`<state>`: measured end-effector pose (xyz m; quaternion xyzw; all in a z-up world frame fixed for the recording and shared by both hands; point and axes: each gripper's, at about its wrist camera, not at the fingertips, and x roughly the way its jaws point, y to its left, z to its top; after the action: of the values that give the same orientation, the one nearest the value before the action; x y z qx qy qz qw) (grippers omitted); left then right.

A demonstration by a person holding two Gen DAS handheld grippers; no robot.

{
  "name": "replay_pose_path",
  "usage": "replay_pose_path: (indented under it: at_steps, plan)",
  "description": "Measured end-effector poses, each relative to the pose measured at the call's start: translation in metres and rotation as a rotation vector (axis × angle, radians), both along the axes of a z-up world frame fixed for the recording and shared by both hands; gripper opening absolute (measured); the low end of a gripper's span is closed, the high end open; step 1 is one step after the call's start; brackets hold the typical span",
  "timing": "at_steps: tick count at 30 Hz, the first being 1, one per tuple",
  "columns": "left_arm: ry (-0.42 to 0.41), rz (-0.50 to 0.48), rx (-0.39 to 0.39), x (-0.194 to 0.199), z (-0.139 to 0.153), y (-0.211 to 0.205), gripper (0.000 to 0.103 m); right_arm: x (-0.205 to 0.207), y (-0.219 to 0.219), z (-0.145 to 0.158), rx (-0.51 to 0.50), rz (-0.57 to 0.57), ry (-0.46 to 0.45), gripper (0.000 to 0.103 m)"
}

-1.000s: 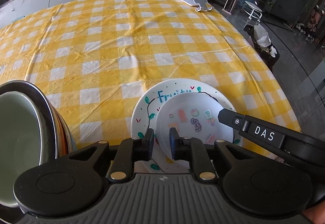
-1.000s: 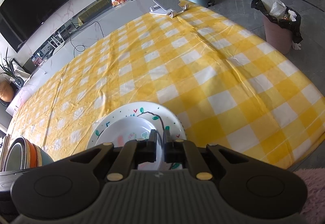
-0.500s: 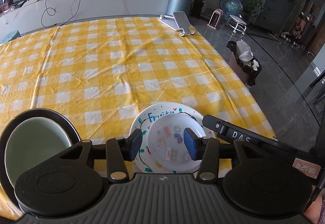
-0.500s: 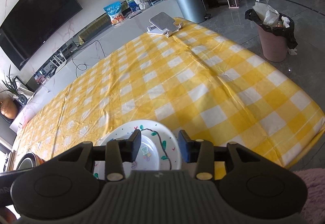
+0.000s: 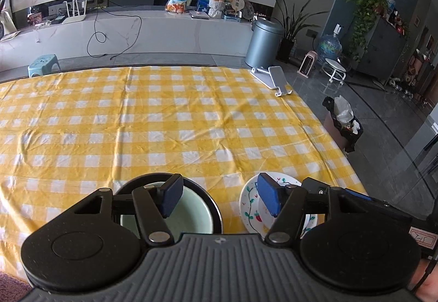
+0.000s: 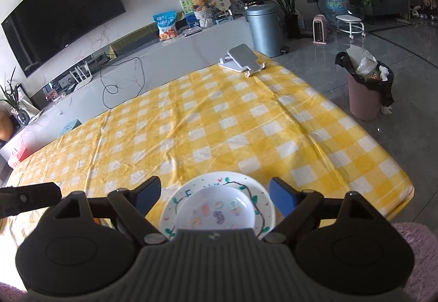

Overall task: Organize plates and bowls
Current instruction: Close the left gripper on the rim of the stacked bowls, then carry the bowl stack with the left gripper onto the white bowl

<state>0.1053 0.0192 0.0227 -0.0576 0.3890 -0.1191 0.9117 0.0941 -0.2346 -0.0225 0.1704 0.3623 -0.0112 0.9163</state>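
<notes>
**Both grippers wide open over the bench**

Left gripper [image 5: 217,196] hangs empty, fingers apart, above the bowls [image 5: 189,209]. Right gripper [image 6: 215,194] gapes too (nothing held), straddling the small plate [image 6: 216,210] sitting on the big plate [image 6: 262,199] near the bench [image 6: 219,124] edge.

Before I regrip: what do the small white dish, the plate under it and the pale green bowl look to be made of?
Small white dish: probably glazed ceramic or melamine; smooth, glossy, printed motifs. Plate beneath: same smooth white finish, hand-drawn-looking vine and lettering; ceramic or melamine, cannot tell. Pale green bowl: matte-looking pastel inside, likely glazed ceramic or plastic, nested in a dark-rimmed bowl.
</notes>
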Motion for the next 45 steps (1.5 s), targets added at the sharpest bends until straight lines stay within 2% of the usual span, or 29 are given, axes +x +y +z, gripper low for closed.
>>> replay_pose_path:
  at_steps: [3,8,13,15,18,23,27,31,38,45]
  plan:
    - [-0.01,0.057,-0.029,-0.002,0.002,0.026,0.075,-0.002,0.018,0.009,0.025,0.025,-0.003,0.085]
    - [-0.002,0.152,-0.074,-0.003,-0.004,0.064,0.076,-0.006,0.051,0.018,0.005,0.091,-0.017,0.084]
    - [0.033,0.19,-0.058,-0.001,-0.024,0.086,0.076,0.001,0.079,0.013,0.054,0.16,0.068,0.084]
    - [0.06,0.198,-0.101,-0.003,-0.033,0.097,0.076,0.004,0.089,0.008,0.063,0.176,0.115,0.083]
    - [0.108,0.177,-0.204,-0.007,-0.047,0.111,0.076,0.008,0.103,-0.001,0.052,0.188,0.162,0.081]
    - [0.145,0.174,-0.251,-0.004,-0.064,0.115,0.076,0.012,0.115,-0.014,0.047,0.194,0.231,0.073]
    - [0.204,0.177,-0.346,0.001,-0.082,0.124,0.077,0.019,0.112,-0.026,0.106,0.171,0.272,0.072]
    - [0.233,0.174,-0.396,0.004,-0.091,0.128,0.076,0.025,0.113,-0.035,0.151,0.159,0.303,0.069]
    - [0.263,0.195,-0.414,0.009,-0.1,0.132,0.075,0.032,0.118,-0.052,0.225,0.172,0.342,0.059]
    - [0.283,0.175,-0.405,0.015,-0.103,0.124,0.07,0.037,0.111,-0.067,0.334,0.184,0.373,0.059]
